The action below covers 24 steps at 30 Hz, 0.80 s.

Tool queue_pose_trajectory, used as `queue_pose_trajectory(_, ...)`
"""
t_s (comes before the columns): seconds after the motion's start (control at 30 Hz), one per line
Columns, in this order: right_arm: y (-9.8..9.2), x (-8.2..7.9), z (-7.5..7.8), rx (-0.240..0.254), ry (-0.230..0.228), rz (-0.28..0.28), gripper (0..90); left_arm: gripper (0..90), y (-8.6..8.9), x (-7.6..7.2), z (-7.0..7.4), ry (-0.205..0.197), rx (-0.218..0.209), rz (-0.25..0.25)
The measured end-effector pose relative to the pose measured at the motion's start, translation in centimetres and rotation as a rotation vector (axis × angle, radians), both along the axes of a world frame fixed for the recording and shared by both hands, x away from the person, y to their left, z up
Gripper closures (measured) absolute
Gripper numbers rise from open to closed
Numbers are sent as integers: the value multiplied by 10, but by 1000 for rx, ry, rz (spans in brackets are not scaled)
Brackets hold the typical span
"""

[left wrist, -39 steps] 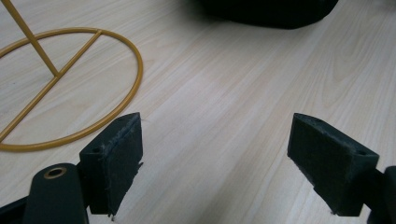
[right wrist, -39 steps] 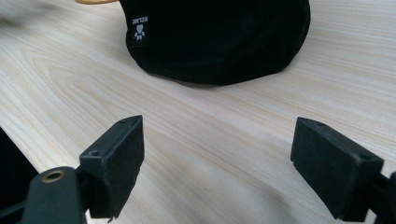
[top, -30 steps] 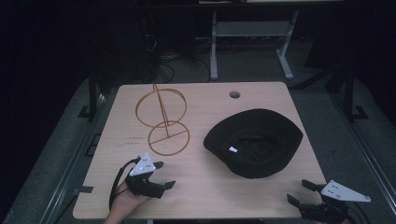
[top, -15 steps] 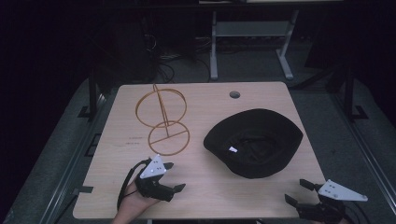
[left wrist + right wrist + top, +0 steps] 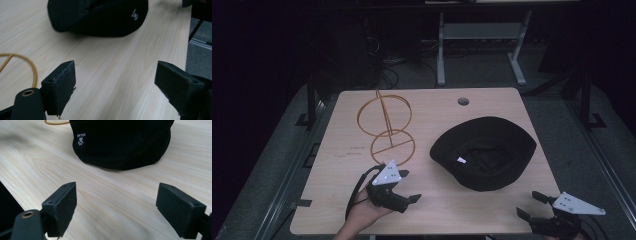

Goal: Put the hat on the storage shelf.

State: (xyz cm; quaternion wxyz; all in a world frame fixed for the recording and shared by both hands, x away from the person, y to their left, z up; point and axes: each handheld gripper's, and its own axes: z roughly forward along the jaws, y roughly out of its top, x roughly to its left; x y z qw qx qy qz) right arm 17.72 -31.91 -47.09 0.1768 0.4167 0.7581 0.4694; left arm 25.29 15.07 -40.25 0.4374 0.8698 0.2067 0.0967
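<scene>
Both grippers are hovering low with jaws spread wide, gripping nothing. Black hat (image 5: pixel 484 152) is lying crown-down, ahead of left gripper (image 5: pixel 404 186) and right gripper (image 5: pixel 530 206). Gold wire stand (image 5: pixel 387 127) is sitting just beside the left jaw; risk: snagging it, tipping it over.

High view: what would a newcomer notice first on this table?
The black hat lies brim up on the right half of the table, a small white label inside it. To its left stands a gold wire stand made of rings. Near the front edge, the left tongs and right tongs are open.
</scene>
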Motion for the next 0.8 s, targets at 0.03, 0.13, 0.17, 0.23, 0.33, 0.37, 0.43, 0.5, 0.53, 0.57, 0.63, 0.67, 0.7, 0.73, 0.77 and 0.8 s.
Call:
queue_pose_trajectory(0.03,0,0,0,-1,2,0,164,162,-4,0,2,-3,6,-6)
queue_pose_trajectory(0.13,-1,0,0,-1,1,0,164,162,-20,3,9,-13,13,-39)
queue_pose_trajectory(0.17,-1,0,0,2,-2,0,164,162,-24,3,10,-16,19,-47)
queue_pose_trajectory(0.23,-1,0,0,6,-3,0,164,162,-27,4,11,-21,23,-56)
queue_pose_trajectory(0.33,-1,0,0,7,-3,3,164,161,-43,7,16,-28,39,-83)
queue_pose_trajectory(0.37,0,0,-1,6,-1,6,164,162,-53,9,19,-30,37,-98)
queue_pose_trajectory(0.43,0,0,-1,6,-3,8,164,162,-63,10,21,-33,40,-115)
queue_pose_trajectory(0.5,-1,0,-1,9,-4,9,164,162,-72,12,23,-32,47,-132)
queue_pose_trajectory(0.53,-1,0,-1,9,-4,9,164,162,-72,12,23,-32,47,-132)
queue_pose_trajectory(0.57,-1,0,-1,11,-4,8,164,162,-78,13,24,-35,53,-144)
queue_pose_trajectory(0.63,-1,0,-1,13,-2,9,164,162,-91,18,25,-32,69,-162)
queue_pose_trajectory(0.67,-2,0,-1,12,-2,10,164,162,-91,18,25,-32,69,-162)
queue_pose_trajectory(0.7,-2,0,-1,12,-3,10,164,162,-99,20,24,-28,75,-171)
queue_pose_trajectory(0.73,-2,0,-1,11,-4,11,164,162,-99,20,24,-28,75,-171)
queue_pose_trajectory(0.77,-2,0,-1,13,-5,12,164,162,-108,21,23,-28,87,-183)
queue_pose_trajectory(0.8,-2,0,-1,13,-5,12,164,162,-108,21,23,-28,87,-183)
